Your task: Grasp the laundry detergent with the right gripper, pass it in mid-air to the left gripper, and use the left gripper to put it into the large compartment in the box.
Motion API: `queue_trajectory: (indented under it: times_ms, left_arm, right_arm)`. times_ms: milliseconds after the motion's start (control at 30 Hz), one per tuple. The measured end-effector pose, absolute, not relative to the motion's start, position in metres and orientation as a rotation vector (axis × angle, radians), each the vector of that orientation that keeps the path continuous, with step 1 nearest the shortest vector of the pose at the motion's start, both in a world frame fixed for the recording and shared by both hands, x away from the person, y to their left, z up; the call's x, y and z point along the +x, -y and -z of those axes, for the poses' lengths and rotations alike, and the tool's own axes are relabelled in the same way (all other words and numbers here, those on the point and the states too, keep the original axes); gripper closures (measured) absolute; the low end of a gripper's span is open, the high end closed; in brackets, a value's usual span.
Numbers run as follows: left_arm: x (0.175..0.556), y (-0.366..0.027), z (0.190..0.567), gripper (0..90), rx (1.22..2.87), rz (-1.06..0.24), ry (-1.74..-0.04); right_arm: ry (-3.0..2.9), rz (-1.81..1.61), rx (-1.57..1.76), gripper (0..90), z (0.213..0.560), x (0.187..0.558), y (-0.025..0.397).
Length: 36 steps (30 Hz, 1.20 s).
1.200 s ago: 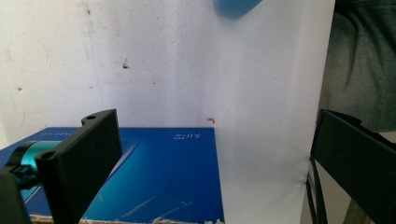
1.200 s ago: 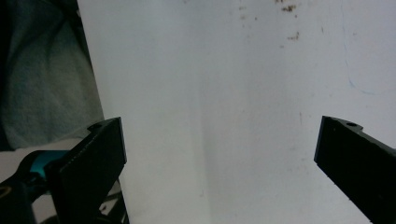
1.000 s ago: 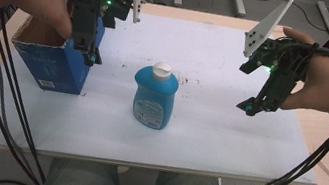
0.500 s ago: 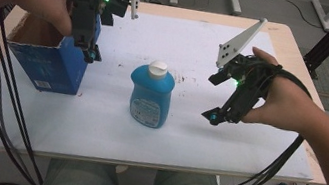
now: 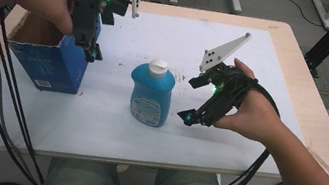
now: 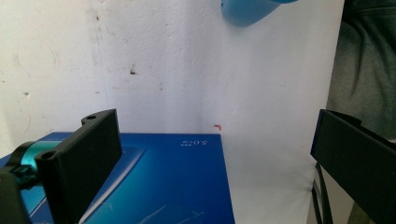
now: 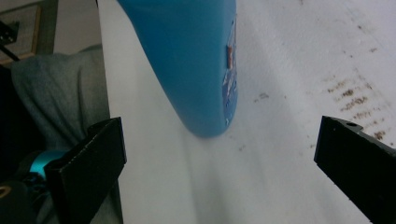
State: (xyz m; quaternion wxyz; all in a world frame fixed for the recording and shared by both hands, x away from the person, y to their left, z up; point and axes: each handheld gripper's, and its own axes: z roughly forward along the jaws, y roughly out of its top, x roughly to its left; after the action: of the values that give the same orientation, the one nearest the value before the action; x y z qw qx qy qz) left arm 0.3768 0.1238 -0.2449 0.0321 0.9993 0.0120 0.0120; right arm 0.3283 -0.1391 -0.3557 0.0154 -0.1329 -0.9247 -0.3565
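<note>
High view: blue bottle upright mid-table on the white sheet, right gripper just beside it, jaws spread, left gripper over the blue box, jaws spread too

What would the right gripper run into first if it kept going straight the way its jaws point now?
Most likely the blue plastic bottle with the white cap. The right gripper has its jaws wide open, and the bottle stands between them just ahead, with bare white table cover in the gap; exact depth is hard to judge.
</note>
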Motion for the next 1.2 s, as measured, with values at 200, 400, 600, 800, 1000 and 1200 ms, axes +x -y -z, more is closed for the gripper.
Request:
queue_trajectory:
  times_ms: [200, 400, 600, 800, 1000, 1200]
  left_arm:
    - [0.376, -0.125, 0.245, 1.7, 3.076, -0.04, -0.037]
    - [0.375, -0.126, 0.246, 1.8, 3.069, -0.04, -0.041]
    - [0.375, -0.127, 0.245, 1.8, 3.071, -0.037, -0.037]
    - [0.374, -0.129, 0.246, 1.8, 3.068, -0.041, -0.047]
    - [0.375, -0.13, 0.246, 1.8, 3.07, -0.04, -0.045]
    - [0.373, -0.13, 0.247, 1.8, 3.069, -0.039, -0.042]
  right_arm:
    - [2.846, 1.158, -0.425, 1.2, 0.361, 0.327, 0.133]
    - [2.821, 1.197, -0.427, 1.2, 0.37, 0.325, 0.126]
    - [2.786, 1.234, -0.433, 1.2, 0.379, 0.325, 0.116]
    - [2.766, 1.277, -0.448, 1.2, 0.386, 0.325, 0.109]
    - [2.749, 1.32, -0.465, 1.2, 0.393, 0.325, 0.103]
    - [2.721, 1.391, -0.486, 1.3, 0.395, 0.325, 0.098]
